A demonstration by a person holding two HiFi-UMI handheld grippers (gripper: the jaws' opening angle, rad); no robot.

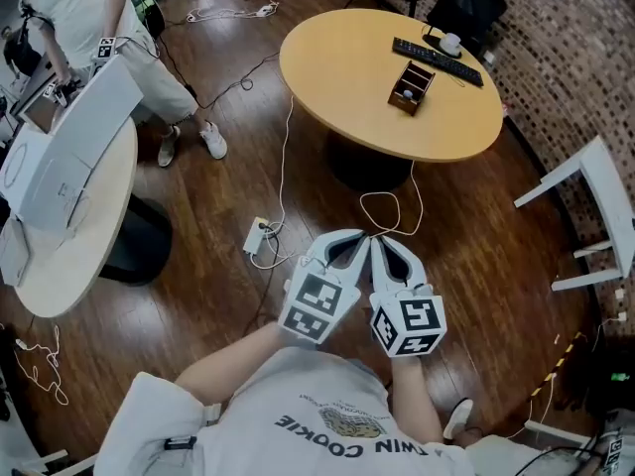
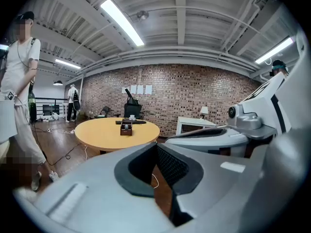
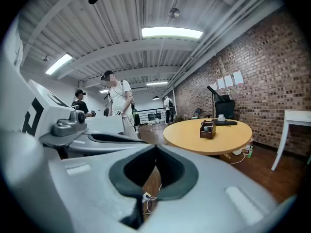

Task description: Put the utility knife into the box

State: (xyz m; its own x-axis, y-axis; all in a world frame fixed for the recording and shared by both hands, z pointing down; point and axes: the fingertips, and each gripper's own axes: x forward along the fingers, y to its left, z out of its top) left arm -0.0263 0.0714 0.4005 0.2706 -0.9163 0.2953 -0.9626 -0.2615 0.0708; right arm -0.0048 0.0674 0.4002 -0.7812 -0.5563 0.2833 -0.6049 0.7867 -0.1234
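Note:
A small brown wooden box (image 1: 411, 87) stands on the round yellow table (image 1: 347, 77), far ahead of me; it also shows as the box (image 2: 126, 127) and the box (image 3: 208, 129) in the two gripper views. Something small and pale lies inside it. I cannot make out a utility knife in any view. My left gripper (image 1: 359, 238) and right gripper (image 1: 379, 242) are held side by side over the wooden floor, close to my chest. Both are shut with nothing between the jaws, as the left gripper (image 2: 156, 145) and right gripper (image 3: 155, 147) views show.
A black keyboard (image 1: 437, 60) and a white cup lie behind the box. On the floor between me and the table are a power strip (image 1: 258, 238) and loose cables. A white table (image 1: 60, 216) with a person beside it stands left; a white frame (image 1: 595, 206) stands right.

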